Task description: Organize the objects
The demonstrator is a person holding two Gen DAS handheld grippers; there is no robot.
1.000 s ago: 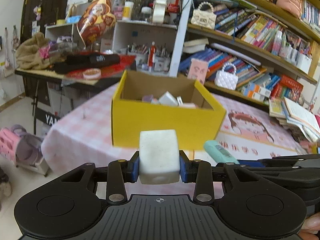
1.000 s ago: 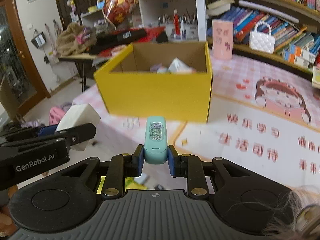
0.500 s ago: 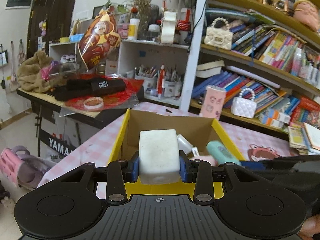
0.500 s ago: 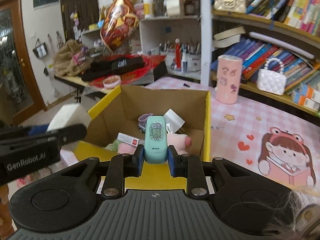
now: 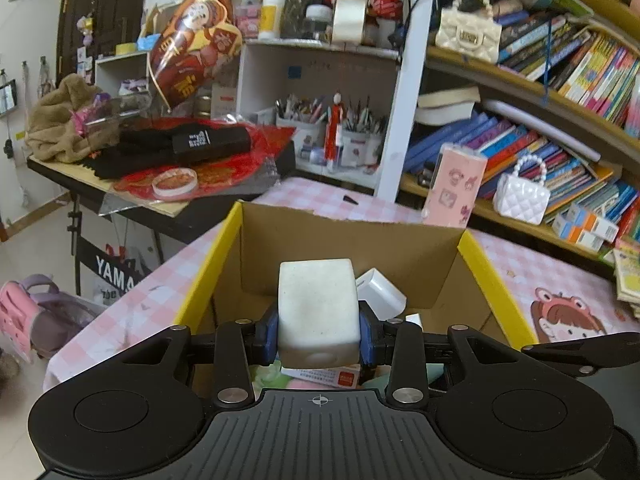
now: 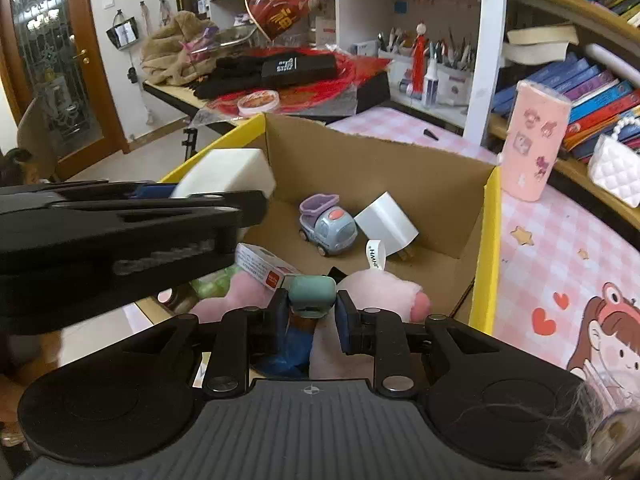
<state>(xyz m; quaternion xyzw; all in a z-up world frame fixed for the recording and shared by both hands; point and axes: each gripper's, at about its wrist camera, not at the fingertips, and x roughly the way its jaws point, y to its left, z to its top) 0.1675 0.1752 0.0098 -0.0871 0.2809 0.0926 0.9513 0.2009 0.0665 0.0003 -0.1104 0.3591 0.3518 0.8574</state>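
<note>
The left gripper [image 5: 319,330] is clamped on a white block [image 5: 318,312], and it hangs over the open yellow box [image 6: 486,240] that stands on the pink checked desk [image 5: 132,312]. In the right wrist view the same block shows above the box's near left corner, clear of the things inside.

The right gripper [image 6: 311,314] holds a small teal case [image 6: 312,294]. Its fingers [image 6: 280,316] look only loosely set against the case, with a sliver of gap on the right side, though they are about as closed as they get, so I judge it a grip. The case sits low over the contents, just above a pink plush toy [image 6: 384,290].

Much of the sorting looks done. The box already holds a purple toy car [image 6: 328,224], a white cube [image 6: 386,222] leaning by the back wall, a flat white and red carton [image 6: 266,266], something pale green under it, and the plush toy.

What is left, as far as I can tell, is to let go of both pieces inside the box. The pink tumbler [image 6: 534,140] standing on the desk just behind the box may or may not belong to the job.
</note>
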